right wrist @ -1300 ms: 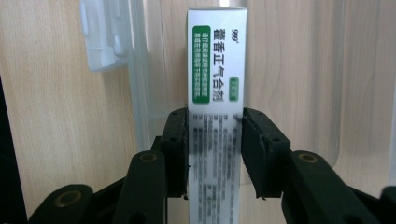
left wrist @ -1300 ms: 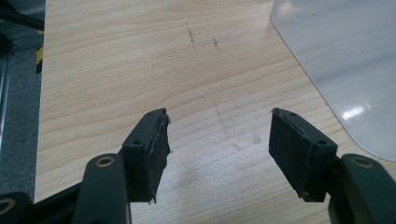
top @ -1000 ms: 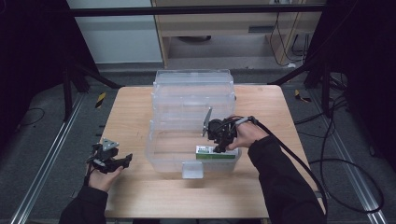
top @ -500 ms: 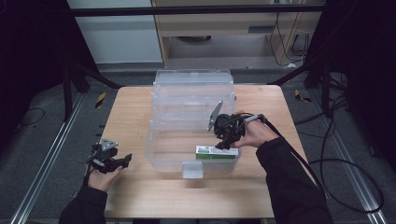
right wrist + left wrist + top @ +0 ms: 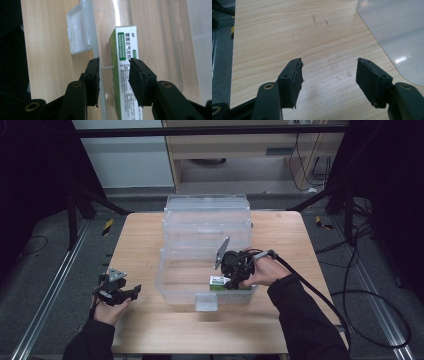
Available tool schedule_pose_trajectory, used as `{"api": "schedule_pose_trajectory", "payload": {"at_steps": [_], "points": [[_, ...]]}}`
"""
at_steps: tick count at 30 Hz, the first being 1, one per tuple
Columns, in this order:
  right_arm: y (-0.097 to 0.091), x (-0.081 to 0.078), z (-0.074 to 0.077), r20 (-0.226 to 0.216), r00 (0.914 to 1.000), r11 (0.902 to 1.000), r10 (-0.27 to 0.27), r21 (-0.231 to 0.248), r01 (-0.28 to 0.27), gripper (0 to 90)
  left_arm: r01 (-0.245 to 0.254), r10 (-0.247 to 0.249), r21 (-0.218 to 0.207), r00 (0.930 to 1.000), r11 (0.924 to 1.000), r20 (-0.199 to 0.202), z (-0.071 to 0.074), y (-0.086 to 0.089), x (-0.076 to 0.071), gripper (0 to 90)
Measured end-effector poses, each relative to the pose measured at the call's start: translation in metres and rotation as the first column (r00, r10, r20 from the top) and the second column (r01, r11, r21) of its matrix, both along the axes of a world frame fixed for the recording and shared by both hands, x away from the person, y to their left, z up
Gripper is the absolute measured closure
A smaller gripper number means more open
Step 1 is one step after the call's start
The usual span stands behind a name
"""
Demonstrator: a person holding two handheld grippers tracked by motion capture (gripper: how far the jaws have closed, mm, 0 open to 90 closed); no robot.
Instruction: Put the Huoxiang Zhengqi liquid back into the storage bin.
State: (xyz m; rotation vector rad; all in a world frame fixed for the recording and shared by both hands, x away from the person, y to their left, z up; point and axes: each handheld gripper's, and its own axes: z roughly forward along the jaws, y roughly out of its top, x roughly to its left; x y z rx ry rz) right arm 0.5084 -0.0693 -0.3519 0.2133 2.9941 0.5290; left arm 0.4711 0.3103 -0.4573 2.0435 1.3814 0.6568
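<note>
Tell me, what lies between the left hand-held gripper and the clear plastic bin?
Only bare wooden table separates the left hand-held gripper from the clear plastic bin, as the high view shows.

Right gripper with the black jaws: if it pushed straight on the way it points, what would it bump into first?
Probably the green-and-white cardboard box lying in the clear plastic bin. The right gripper already straddles the box and the bin's front wall; depth is unclear.
</note>
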Motion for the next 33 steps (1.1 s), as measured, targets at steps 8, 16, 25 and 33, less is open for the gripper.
{"api": "schedule_pose_trajectory", "payload": {"at_steps": [8,16,25,33], "points": [[0.011,-0.004,-0.011,-0.027,0.9995,0.9999,0.014,0.0,-0.014,61.9,0.0,0.0,0.0,1.0,1.0,0.0,0.0,0.0,0.0,37.2],[0.018,-0.005,-0.02,-0.049,0.9982,0.9993,0.035,-0.009,-0.036,63.8,0.0,0.0,0.0,1.0,1.0,0.0,0.0,0.0,0.0,37.2],[0.023,-0.007,-0.03,-0.073,0.9966,0.999,0.039,-0.019,-0.04,64.6,0.0,0.0,0.0,1.0,1.0,0.002,0.0,0.0,0.0,37.2],[0.024,-0.006,-0.038,-0.087,0.9955,0.999,0.036,-0.025,-0.038,64.7,0.001,-0.001,0.001,1.0,1.0,0.001,0.0,0.0,0.0,37.1]]}}
